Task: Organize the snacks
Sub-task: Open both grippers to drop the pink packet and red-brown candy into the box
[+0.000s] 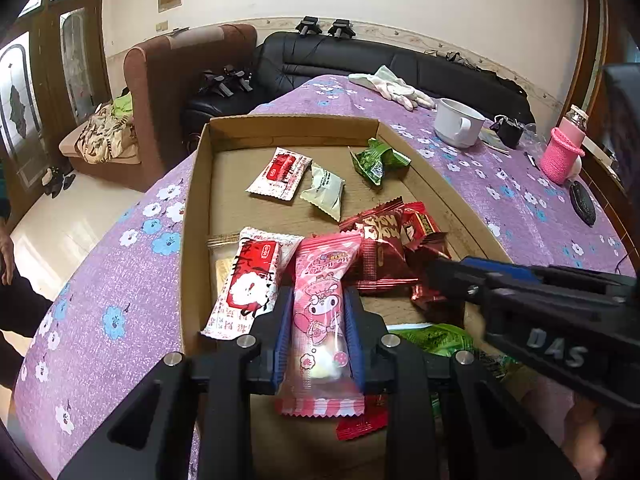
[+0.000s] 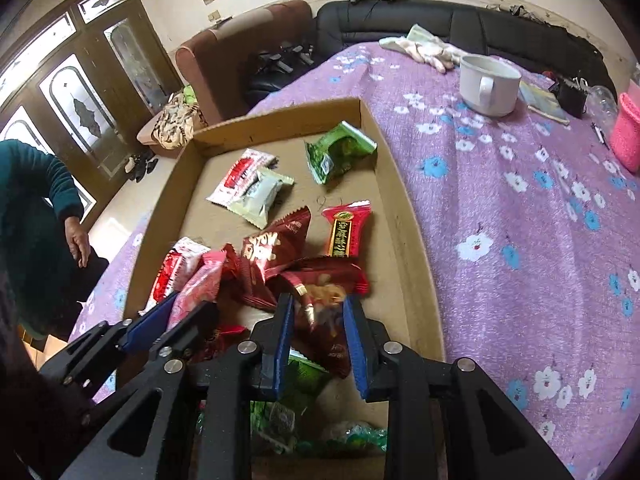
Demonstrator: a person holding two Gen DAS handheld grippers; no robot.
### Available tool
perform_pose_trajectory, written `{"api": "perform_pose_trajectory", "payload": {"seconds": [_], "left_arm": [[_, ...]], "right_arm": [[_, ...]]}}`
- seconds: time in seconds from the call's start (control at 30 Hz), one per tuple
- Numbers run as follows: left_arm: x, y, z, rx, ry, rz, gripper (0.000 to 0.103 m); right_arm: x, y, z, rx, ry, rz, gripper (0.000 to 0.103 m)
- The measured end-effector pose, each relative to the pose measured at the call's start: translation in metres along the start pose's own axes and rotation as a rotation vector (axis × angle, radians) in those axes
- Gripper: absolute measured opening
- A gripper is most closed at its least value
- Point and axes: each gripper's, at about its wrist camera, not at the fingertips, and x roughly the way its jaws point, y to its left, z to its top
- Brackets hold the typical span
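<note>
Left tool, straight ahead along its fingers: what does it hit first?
The left tool is already clamped on the pink packet. Pushing on, that packet's far end would probably meet the dark red packets just beyond it; depth is unclear.

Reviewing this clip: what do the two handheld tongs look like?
Both the left tongs and the right tongs have matte black angular frames with silver bolt heads and blue ribbed pads. The right one's side shows raised letters reading DAS. No cables show.

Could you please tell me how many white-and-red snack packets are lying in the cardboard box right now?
2: one white-and-red packet lies toward the far end of the cardboard box, the other white-and-red packet sits near its left wall beside the pink packet. More may be hidden.
</note>
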Motion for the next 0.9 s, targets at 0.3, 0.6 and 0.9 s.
{"api": "perform_pose_trajectory", "payload": {"seconds": [0.3,0.6,0.9], "left_arm": [[0.0,-0.004,0.0,0.009,0.007,-0.004,0.034],[-0.001,-0.01,-0.001,0.016,0.003,0.004,0.044],[-0.003,-0.016,-0.002,0.025,-0.003,0.021,0.052]], "right_arm": [[-0.03,-0.009,-0.009,0.019,-0.032,0.04,0.03],[-0.059,-0.027,-0.03,0.044,-0.067,0.075,0.034],[-0.071,-0.036,-0.058,0.016,-0.098,0.06,0.046]]}}
